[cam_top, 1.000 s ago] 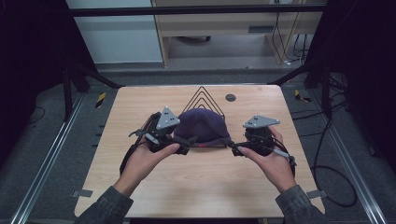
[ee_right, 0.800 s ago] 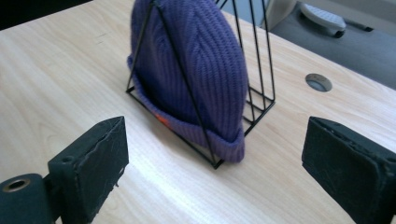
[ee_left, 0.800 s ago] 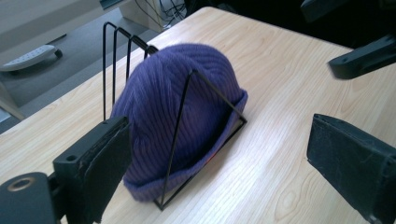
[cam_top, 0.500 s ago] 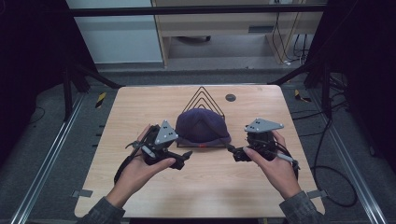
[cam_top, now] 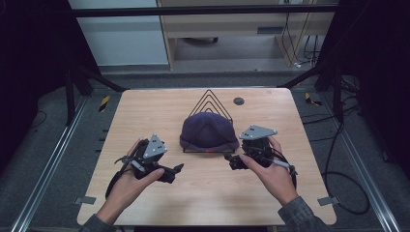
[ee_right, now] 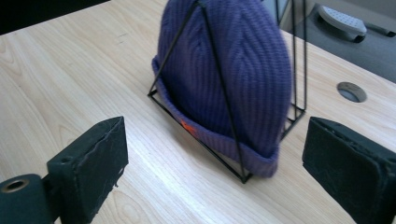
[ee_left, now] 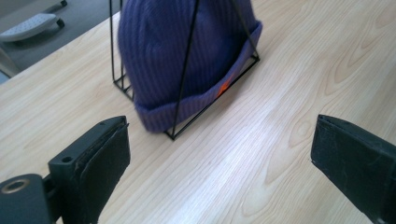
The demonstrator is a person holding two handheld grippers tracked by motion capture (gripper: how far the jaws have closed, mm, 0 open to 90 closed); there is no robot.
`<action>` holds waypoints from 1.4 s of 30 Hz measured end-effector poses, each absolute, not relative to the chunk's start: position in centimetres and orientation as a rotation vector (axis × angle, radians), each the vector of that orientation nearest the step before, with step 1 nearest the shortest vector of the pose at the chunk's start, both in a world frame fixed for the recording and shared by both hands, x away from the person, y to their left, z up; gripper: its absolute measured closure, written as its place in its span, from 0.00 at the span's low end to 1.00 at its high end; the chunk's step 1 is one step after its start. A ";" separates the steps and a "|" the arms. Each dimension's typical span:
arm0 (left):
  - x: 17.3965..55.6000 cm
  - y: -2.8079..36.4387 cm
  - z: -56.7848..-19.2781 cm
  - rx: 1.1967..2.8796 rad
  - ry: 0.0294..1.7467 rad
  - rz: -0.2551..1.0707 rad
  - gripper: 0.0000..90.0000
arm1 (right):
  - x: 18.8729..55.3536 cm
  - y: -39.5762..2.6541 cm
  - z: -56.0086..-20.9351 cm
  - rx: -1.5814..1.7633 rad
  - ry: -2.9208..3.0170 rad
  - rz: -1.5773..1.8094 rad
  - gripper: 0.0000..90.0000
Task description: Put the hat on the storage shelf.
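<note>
Purple knit beanie [cam_top: 209, 130] sits draped on the black wire triangle stand [cam_top: 210, 100] mid-tabletop [cam_top: 145, 111], left gripper [cam_top: 175, 170] and right gripper [cam_top: 231, 160] flanking its near side, fingers spread and empty — placement looks finished, next likely pulling clear.

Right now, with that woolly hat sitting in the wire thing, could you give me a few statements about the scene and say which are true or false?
1. The purple beanie sits in the black wire rack. True.
2. The left gripper clamps the beanie. False: its jaws are open, short of it.
3. The right gripper is open. True.
4. The beanie lies flat on the table. False: it stands up in the rack.
</note>
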State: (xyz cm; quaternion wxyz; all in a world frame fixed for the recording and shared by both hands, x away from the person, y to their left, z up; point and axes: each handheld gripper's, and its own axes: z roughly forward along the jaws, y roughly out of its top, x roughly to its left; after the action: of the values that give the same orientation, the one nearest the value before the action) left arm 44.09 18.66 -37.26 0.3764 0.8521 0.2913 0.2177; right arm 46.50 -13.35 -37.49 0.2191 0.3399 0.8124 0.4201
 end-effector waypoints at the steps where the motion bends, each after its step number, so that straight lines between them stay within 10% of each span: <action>1: 44.1 19.1 -37.4 2.183 0.750 0.569 0.04 | 46.5 -13.1 -37.6 0.939 2.255 1.160 0.09; 42: 46.8 29.5 -46.7 2.151 1.086 0.543 0.05 | 47.1 -2.7 -46.2 0.836 2.550 1.138 0.15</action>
State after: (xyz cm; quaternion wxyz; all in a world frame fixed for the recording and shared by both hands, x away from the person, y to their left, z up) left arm 46.79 29.55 -46.73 0.3297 0.8221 0.4151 0.2076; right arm 47.14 -2.74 -46.18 0.1130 0.2851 0.8692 0.3878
